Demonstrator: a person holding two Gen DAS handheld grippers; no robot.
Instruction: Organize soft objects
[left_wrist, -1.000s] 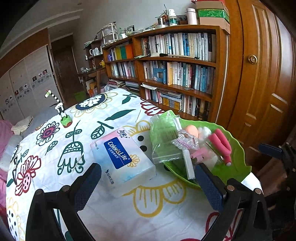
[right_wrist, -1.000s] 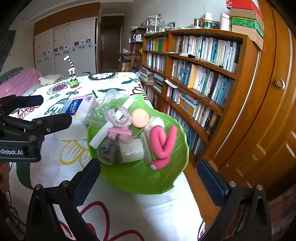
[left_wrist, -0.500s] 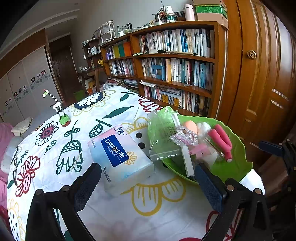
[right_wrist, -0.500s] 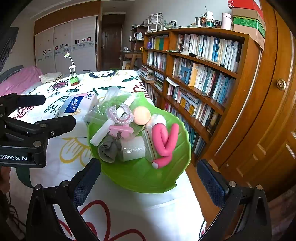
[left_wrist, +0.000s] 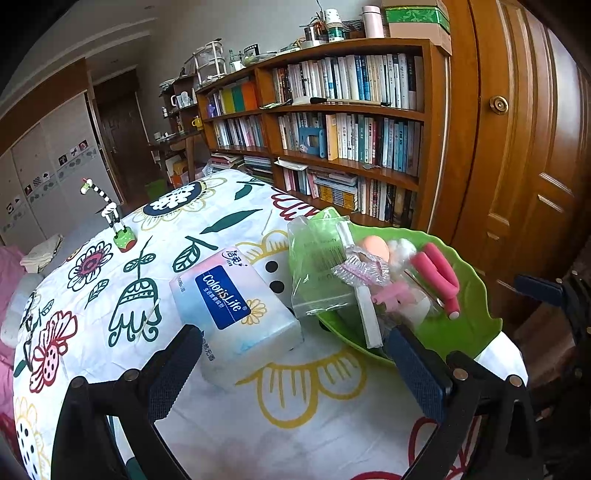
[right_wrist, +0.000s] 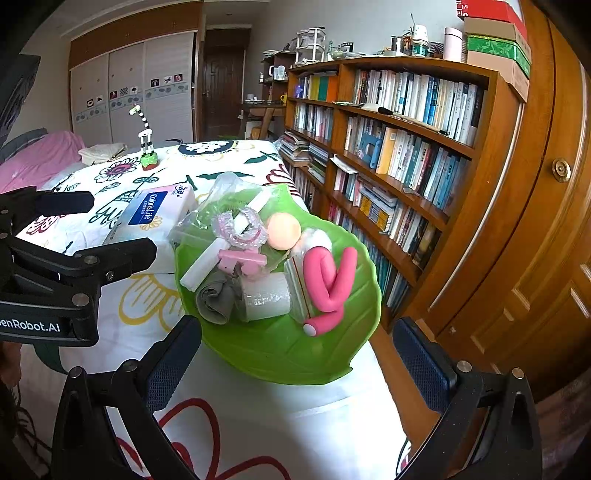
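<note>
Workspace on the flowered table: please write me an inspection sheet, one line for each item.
Surface: table under a flower-print cloth.
Job's things: green leaf-shaped dish near the table corner, piled with a bent pink foam roller, peach ball, grey rolled cloth, wrapped white roll and clear bags; tissue pack lies beside the dish.
Clutter: striped giraffe figure at the far side.
Grippers: left claw open, empty, above the table; right claw open, empty, facing the dish.
Cables: nothing seen.
Surroundings: bookshelf, wooden door, wardrobe.
</note>
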